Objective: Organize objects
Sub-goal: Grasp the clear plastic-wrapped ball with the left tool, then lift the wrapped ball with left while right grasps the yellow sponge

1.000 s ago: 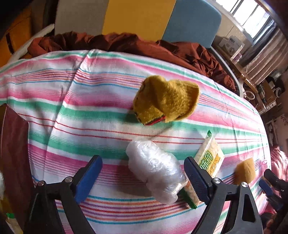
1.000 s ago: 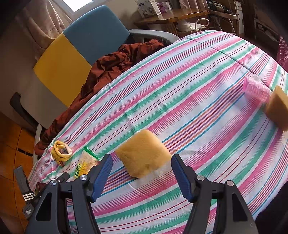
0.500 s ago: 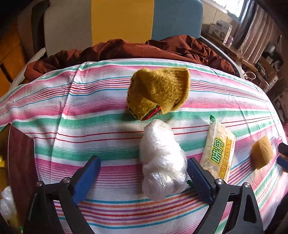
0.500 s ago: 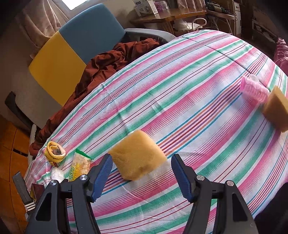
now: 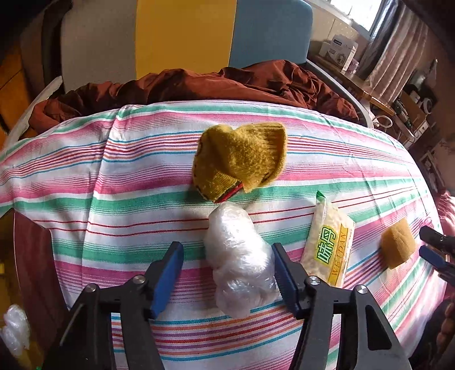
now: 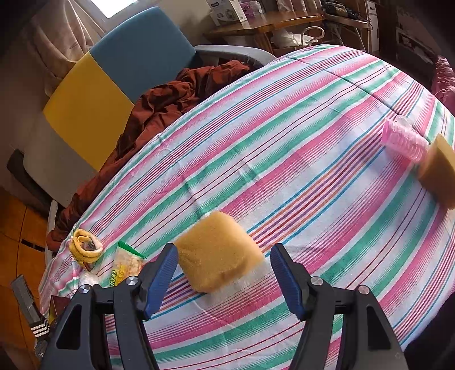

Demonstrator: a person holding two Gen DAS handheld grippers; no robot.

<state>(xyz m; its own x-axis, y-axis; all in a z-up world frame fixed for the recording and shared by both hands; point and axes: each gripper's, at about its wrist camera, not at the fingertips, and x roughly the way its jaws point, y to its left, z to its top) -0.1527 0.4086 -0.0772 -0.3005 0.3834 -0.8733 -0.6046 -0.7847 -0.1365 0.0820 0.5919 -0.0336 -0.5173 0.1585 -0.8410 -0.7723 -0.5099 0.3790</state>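
Crinkled plastic bundle (image 5: 241, 261), lying at lower centre, is sitting off-centre against the right pad of the wide-open left gripper (image 5: 224, 273), so centring before squeezing seems wise, while the right gripper (image 6: 224, 273) is gaping around the sponge (image 6: 219, 250).

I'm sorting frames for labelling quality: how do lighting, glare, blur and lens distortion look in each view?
Left wrist view: soft daylight, the window blown out at upper right, glare spots on the clear plastic bundle, fisheye bulging the striped cloth. Right wrist view: the same bulge, the near sponge slightly soft-edged, the second sponge at the right edge smeared, dark vignette in the corners.
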